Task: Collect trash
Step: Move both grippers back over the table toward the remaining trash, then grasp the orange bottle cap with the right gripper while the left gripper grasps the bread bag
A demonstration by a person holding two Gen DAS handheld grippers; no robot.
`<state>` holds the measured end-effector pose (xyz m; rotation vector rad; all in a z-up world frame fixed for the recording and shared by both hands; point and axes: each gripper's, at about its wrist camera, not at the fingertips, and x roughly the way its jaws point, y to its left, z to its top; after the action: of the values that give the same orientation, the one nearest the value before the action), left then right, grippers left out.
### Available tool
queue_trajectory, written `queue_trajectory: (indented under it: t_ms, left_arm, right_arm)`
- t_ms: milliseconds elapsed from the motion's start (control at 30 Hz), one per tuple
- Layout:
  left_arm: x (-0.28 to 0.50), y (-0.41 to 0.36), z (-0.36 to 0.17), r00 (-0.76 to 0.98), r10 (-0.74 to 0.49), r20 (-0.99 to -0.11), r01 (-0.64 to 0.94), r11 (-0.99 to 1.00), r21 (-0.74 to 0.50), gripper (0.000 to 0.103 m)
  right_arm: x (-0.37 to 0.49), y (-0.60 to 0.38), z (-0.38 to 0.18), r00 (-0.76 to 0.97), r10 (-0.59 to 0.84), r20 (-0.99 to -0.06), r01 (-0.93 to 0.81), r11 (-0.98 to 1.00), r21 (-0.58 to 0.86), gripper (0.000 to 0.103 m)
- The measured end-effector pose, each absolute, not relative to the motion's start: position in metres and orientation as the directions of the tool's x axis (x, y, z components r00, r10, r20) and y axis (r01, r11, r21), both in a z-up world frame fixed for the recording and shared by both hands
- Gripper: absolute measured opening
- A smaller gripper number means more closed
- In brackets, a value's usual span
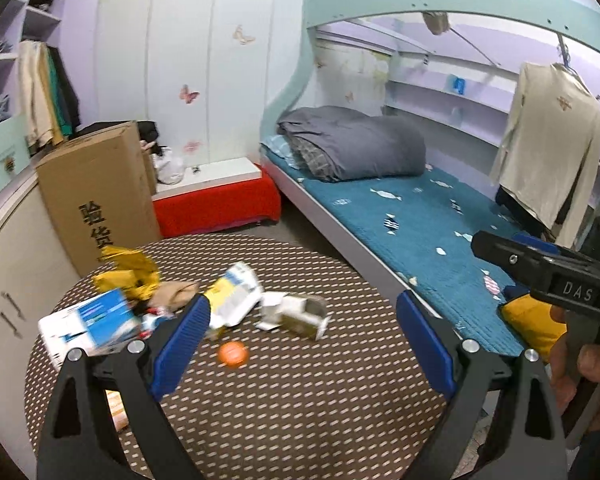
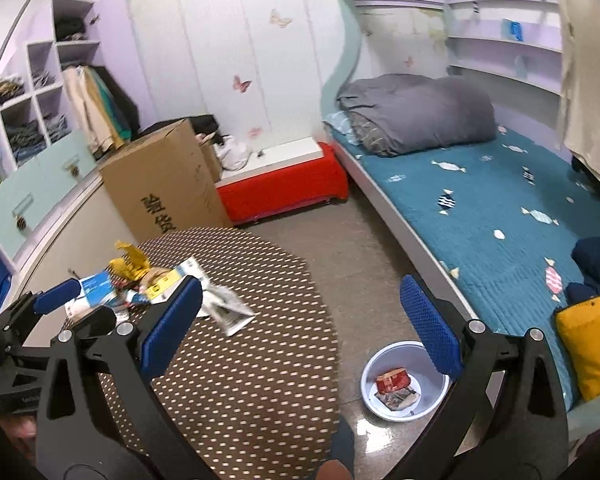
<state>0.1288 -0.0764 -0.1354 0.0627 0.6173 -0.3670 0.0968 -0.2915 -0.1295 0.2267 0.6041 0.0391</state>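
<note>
Through the left wrist camera, the left gripper [image 1: 304, 332] is hanging wide open and empty above the round surface [image 1: 300, 408], framing the trash it can reach — crumpled cartons [image 1: 236, 294], a gold wrapper [image 1: 130, 276] beyond its left finger, an orange cap [image 1: 232, 354] just ahead.

Through the right wrist camera, the right gripper [image 2: 300, 332] is also gaping empty, poised over the white basin [image 2: 370, 372] below its right finger, likely the drop point — a red wrapper [image 2: 392, 380] is lying inside.

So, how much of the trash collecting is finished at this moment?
Done: the white basin on the floor already holds a red wrapper and some paper scraps. In hand: nothing; the left gripper and the right gripper are both open and empty. Left: most of the job. The round table carries a blue-white box, a yellow wrapper, a crumpled leaflet, a small carton and an orange cap.
</note>
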Motion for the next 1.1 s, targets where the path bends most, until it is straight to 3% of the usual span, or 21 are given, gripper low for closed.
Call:
queue_trajectory:
  t_ms: [600, 1033, 1100]
  left_arm:
    - [0.128, 0.058, -0.199, 0.722, -0.135, -0.678, 0.189, 0.982, 0.006, 0.092]
    - [0.163, 0.068, -0.247, 0.651, -0.053, -0.757, 0.197, 0.975, 0.101, 0.092]
    - [0.165, 0.065, -0.249, 0.639, -0.069, -0.766, 0.211, 0.973, 0.088, 0.083]
  right_arm:
    - [0.132, -0.174, -0.175, 0.69, 0.262, -0.675, -0.193, 0.965, 0.178, 0.097]
    - [0.164, -0.13, -0.222, 0.581, 0.326, -0.746, -0.277, 0.941, 0.195, 0.097]
    - [0.173, -0.122, -0.231, 0.565, 0.331, -0.755, -0.287, 0.938, 0.196, 0.095]
